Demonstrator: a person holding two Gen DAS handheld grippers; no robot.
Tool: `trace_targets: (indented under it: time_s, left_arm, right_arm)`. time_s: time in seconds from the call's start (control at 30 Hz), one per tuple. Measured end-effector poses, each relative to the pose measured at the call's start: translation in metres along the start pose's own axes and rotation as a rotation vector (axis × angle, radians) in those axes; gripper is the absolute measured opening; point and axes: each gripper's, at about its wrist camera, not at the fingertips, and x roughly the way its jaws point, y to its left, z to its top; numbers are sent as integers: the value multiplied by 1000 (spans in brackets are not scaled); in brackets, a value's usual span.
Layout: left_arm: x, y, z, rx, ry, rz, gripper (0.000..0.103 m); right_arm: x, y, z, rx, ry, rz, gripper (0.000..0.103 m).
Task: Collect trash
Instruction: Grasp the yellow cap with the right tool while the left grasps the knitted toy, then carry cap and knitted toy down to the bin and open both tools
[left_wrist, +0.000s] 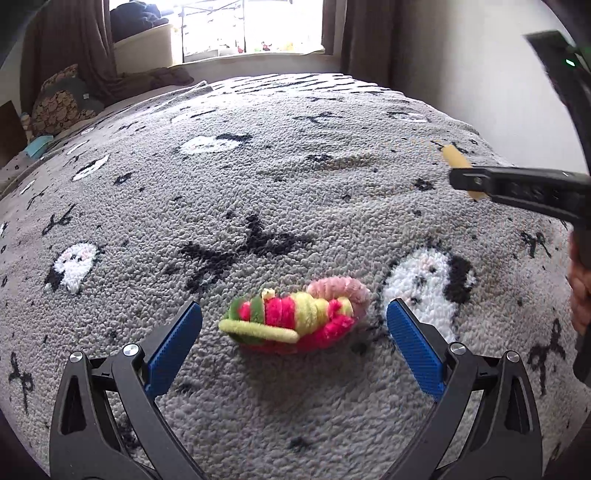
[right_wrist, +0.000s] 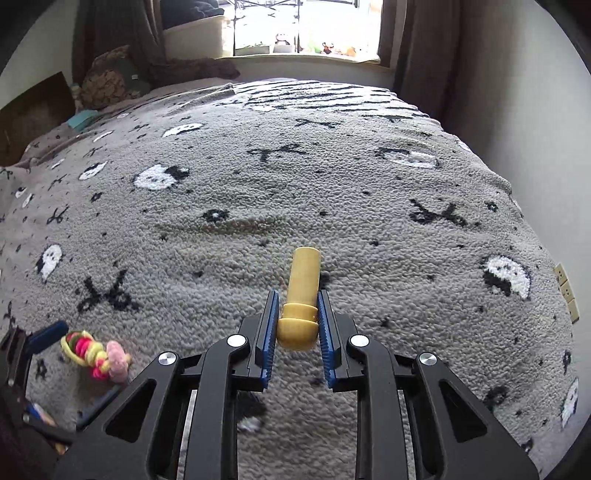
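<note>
A bundle of fuzzy pink, yellow and green hair ties (left_wrist: 291, 319) lies on the grey rug (left_wrist: 258, 177). My left gripper (left_wrist: 294, 321) is open, its blue pads on either side of the bundle, not touching it. The bundle also shows at the lower left of the right wrist view (right_wrist: 96, 353). My right gripper (right_wrist: 297, 308) is shut on a yellow wooden peg (right_wrist: 301, 295) with a rounded head, held above the rug. In the left wrist view the right gripper (left_wrist: 467, 181) holds the peg (left_wrist: 458, 162) at the far right.
The grey rug (right_wrist: 332, 206) has black scissor shapes and white ghost shapes. A wall runs along the right (right_wrist: 517, 92). A window (right_wrist: 306, 26), curtains and a patterned cushion (right_wrist: 110, 83) stand at the back. A brown cardboard piece (right_wrist: 33, 110) leans at the far left.
</note>
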Motion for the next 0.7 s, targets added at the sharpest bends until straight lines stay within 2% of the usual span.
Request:
trace_targets:
  time_s: [0.07, 0.1, 0.13, 0.33, 0.53, 0.7]
  left_arm:
    - [10, 3, 2, -22, 40, 9, 88]
    - [13, 5, 2, -25, 54, 7, 75]
    - [11, 6, 2, -25, 53, 5, 71]
    - [-32, 1, -9, -7, 42, -3, 68]
    - [-120, -7, -42, 46, -16, -9, 68]
    - [-193, -9, -82, 55, -49, -4, 68]
  right_arm:
    - [-8, -5, -9, -10, 1, 11, 22]
    - [-13, -6, -14, -17, 2, 16, 22]
    - [-18, -6, -18, -23, 3, 22, 22]
    - [-78, 4, -57, -87, -27, 66, 22]
    - [-160, 21, -102, -130, -79, 97, 22]
    - [-223, 32, -143, -134, -123, 113, 22]
